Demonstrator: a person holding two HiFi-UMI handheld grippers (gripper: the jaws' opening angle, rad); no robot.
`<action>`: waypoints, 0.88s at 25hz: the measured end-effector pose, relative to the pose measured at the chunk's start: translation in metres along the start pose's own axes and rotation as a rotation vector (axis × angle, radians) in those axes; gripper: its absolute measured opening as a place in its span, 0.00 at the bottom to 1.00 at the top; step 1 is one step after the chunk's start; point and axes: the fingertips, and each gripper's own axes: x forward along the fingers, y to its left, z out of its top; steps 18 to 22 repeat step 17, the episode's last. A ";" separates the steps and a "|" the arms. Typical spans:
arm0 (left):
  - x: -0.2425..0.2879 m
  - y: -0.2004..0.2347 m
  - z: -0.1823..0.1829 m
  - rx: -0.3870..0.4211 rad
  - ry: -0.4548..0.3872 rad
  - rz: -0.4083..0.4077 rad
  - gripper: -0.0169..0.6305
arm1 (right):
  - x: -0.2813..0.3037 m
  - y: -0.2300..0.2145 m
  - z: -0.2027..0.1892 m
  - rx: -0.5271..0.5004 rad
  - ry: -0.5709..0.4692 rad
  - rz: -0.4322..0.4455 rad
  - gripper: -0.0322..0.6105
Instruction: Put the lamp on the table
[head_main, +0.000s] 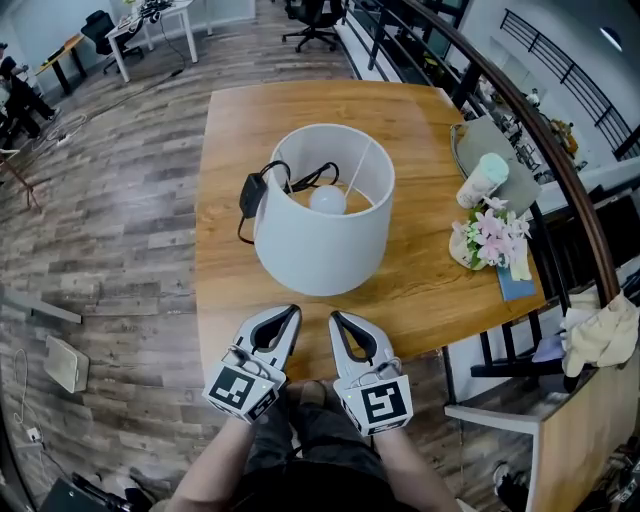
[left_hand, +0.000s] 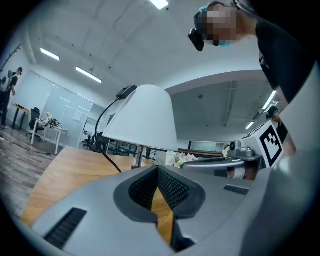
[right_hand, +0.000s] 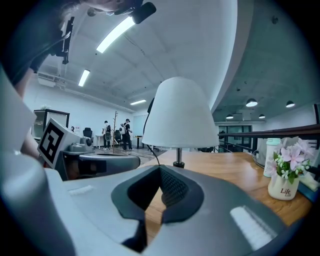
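As the wooden table (head_main: 430, 285) bears the white lamp (head_main: 320, 245) upright at its centre, we hold the left gripper (head_main: 289, 314) and right gripper (head_main: 338, 320) at its near edge, jaws closed and empty; the task looks finished.

Our left gripper (head_main: 287, 316) and right gripper (head_main: 340, 324) are twins: smooth pale-grey shells tapering to a point, each lined inside with black mesh-textured pads (left_hand: 172, 187). Short ribbed slots (left_hand: 67, 227) are set into the top of the shells. At the rear of each sits a white cube (head_main: 240, 388) printed with black square markers. We wear a black top (left_hand: 285, 55) and dark trousers (head_main: 320, 440), with a black camera unit (left_hand: 197, 32) at the head.
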 end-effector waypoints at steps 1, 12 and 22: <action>-0.001 -0.001 0.002 0.002 -0.004 0.005 0.02 | -0.001 0.000 0.001 -0.007 -0.005 0.002 0.06; -0.010 -0.012 0.020 0.017 -0.032 0.030 0.02 | -0.010 0.011 0.021 -0.039 -0.060 0.027 0.06; -0.013 -0.013 0.025 0.044 -0.050 0.042 0.02 | -0.015 0.015 0.024 -0.037 -0.057 0.029 0.06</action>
